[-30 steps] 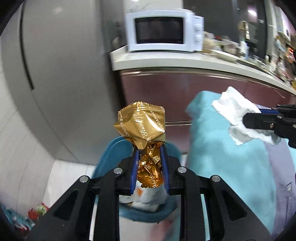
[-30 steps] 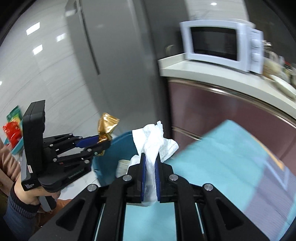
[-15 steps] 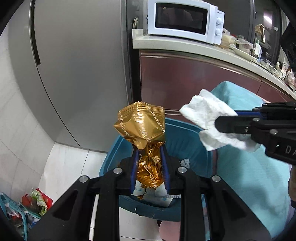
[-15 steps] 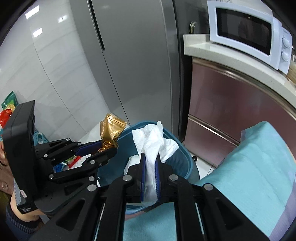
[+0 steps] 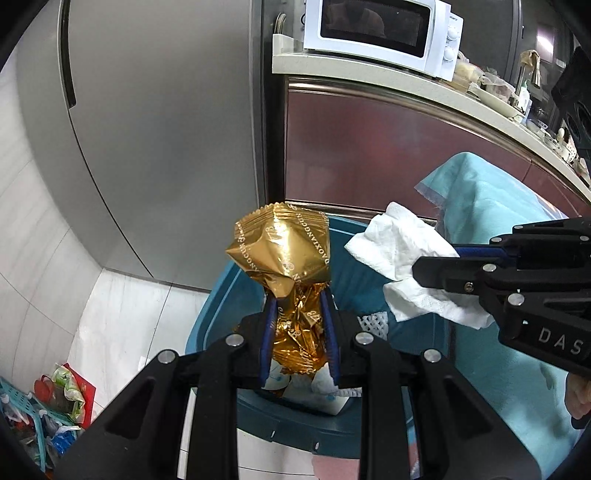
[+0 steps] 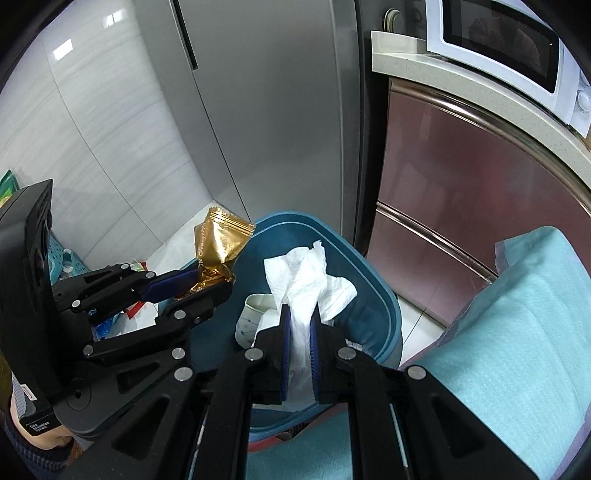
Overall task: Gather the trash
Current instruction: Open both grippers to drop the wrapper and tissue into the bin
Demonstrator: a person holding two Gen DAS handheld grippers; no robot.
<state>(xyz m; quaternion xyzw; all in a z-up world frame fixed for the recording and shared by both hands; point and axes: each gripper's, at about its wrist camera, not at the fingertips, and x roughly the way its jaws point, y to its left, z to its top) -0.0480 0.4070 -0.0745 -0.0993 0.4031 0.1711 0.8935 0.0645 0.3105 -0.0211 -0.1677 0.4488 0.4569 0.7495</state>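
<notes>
my left gripper (image 5: 298, 328) is closed tight on the crumpled lower part of a gold foil wrapper (image 5: 286, 258), whose puffed top stands up above the blue pads, and i see it held over the near rim of the teal trash bin (image 5: 218, 306) on the floor. my right gripper (image 6: 298, 332) is pinched shut on a white paper tissue (image 6: 306, 277) that sticks up between its fingers, also above the bin's opening, where a paper cup (image 6: 255, 317) lies inside. the bin stands beside a grey fridge (image 5: 155, 129) and a teal cloth (image 6: 517, 332), with a white microwave (image 5: 380, 29) on the counter behind.
</notes>
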